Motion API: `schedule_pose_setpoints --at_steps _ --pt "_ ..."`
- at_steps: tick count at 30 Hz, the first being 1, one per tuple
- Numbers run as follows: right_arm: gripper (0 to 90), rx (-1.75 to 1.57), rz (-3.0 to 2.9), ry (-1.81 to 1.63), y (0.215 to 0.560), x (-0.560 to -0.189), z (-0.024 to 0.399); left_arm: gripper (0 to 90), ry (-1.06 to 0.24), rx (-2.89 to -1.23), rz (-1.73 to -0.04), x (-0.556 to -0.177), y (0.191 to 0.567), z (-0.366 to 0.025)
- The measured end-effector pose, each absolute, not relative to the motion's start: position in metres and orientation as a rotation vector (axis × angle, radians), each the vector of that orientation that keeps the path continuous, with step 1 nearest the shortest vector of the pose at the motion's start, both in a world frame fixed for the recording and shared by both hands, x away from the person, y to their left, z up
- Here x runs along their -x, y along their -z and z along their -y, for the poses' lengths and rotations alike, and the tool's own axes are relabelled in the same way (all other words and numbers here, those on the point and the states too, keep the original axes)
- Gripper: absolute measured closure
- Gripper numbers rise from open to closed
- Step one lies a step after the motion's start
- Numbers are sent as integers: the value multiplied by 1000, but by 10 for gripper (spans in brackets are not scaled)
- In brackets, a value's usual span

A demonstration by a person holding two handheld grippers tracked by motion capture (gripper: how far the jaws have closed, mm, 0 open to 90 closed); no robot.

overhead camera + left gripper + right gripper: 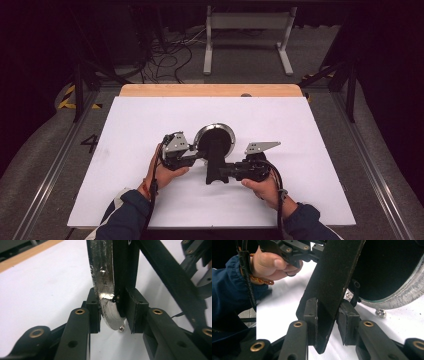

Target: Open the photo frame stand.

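A round disc with a silver rim (215,127) and a dark face stands lifted near the middle of the white board, joined to a flat black bar (216,167) that runs toward me. My left gripper (197,153) reaches in from the left. Its pads are shut on the disc's lower edge (107,302), one on the silver rim and one on the black back. My right gripper (226,173) comes from the right, shut on the black bar (332,290). A small silver knob (121,328) sticks out under the rim. The person's left hand (272,266) appears beyond the bar.
The white board (150,125) lies on a wooden table whose far edge (210,90) shows behind it. Beyond the table, a white frame (247,30) and loose cables (165,55) sit on the floor. Metal rails run along both sides.
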State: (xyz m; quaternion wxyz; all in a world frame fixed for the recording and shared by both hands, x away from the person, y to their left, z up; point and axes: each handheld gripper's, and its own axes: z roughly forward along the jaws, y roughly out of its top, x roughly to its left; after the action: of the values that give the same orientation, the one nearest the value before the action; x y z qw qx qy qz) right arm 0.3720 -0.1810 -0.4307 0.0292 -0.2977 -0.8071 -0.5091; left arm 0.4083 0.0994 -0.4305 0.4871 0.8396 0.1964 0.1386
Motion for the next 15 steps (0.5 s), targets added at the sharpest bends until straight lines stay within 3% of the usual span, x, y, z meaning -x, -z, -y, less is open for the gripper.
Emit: schedule_pose_setpoints --at_steps 15 --pt "699 967 2519 1566 430 -387 181 671 -544 -2079 -441 -420 428 -90"
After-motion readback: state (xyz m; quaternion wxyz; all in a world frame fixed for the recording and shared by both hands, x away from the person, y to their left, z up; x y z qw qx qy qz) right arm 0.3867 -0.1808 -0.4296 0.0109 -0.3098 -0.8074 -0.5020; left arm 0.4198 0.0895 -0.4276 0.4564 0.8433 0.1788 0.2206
